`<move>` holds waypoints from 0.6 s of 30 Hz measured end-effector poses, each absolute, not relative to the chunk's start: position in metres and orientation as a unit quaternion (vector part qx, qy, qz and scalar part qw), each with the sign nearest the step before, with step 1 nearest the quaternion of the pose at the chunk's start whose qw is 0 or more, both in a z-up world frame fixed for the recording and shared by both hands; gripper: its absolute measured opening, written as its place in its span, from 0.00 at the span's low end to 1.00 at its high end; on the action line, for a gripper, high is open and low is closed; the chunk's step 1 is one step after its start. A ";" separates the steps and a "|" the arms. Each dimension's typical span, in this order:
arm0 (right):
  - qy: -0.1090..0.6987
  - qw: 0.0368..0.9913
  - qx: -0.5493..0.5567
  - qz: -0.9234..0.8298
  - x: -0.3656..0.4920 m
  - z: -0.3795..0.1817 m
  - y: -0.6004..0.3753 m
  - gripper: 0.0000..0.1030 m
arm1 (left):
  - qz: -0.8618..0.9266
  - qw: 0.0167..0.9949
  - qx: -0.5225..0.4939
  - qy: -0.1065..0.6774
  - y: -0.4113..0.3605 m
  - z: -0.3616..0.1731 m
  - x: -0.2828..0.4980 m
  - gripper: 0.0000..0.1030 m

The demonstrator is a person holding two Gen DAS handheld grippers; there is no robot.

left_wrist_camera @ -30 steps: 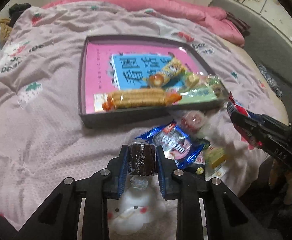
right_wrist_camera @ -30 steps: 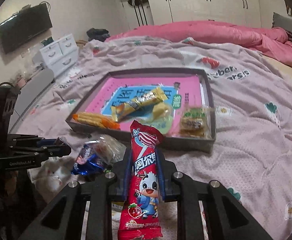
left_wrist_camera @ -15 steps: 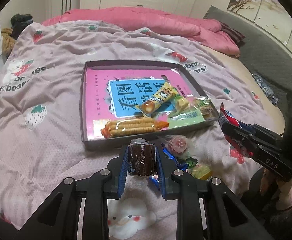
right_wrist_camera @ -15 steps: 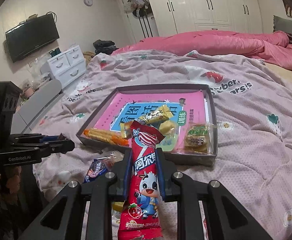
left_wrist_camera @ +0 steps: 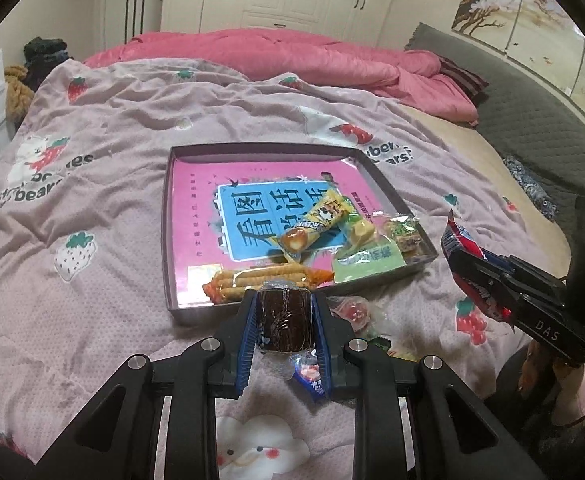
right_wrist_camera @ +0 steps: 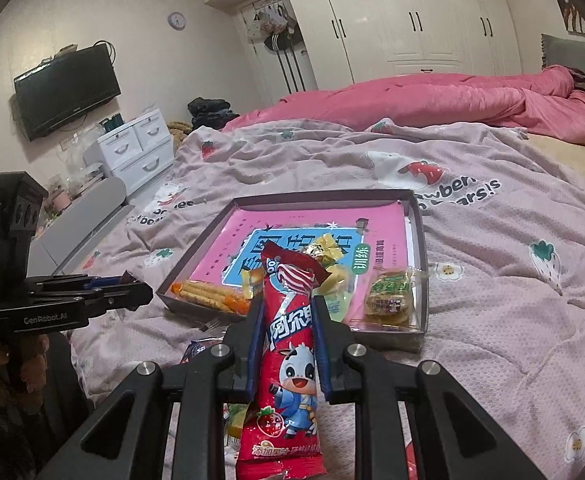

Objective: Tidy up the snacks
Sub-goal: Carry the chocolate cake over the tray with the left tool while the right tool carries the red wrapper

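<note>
Blue packet (left_wrist_camera: 310,376) half-hidden, left claw (left_wrist_camera: 285,316)

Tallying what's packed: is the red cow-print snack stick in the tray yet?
Not yet. The red snack stick is clamped in the right claw, held short of the tray.

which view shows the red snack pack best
The right wrist view: the red snack pack stands upright between the right gripper's jaws, its whole printed front showing. The left wrist view catches only its edge, clamped off to the side.
</note>
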State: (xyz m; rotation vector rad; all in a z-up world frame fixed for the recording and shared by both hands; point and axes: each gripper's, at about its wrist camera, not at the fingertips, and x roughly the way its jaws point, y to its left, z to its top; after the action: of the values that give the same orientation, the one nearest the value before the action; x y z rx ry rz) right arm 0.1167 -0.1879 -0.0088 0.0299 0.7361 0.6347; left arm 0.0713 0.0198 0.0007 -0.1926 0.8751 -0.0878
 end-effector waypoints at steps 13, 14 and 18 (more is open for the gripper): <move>0.343 0.886 0.017 0.312 0.131 -0.003 -0.186 0.22 | -0.038 0.903 -0.099 0.417 0.023 0.001 0.087 0.26; 0.342 0.887 0.017 0.311 0.133 -0.003 -0.186 0.22 | -0.036 0.903 -0.098 0.417 0.024 0.000 0.088 0.26; 0.332 0.892 0.013 0.307 0.137 0.000 -0.185 0.22 | -0.032 0.902 -0.099 0.419 0.026 -0.001 0.094 0.26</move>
State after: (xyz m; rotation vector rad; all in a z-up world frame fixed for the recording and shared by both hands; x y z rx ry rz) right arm 0.1372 -0.1846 0.0001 0.0273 0.6894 0.6369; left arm 0.0942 0.0261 -0.0010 -0.2053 0.8668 -0.0659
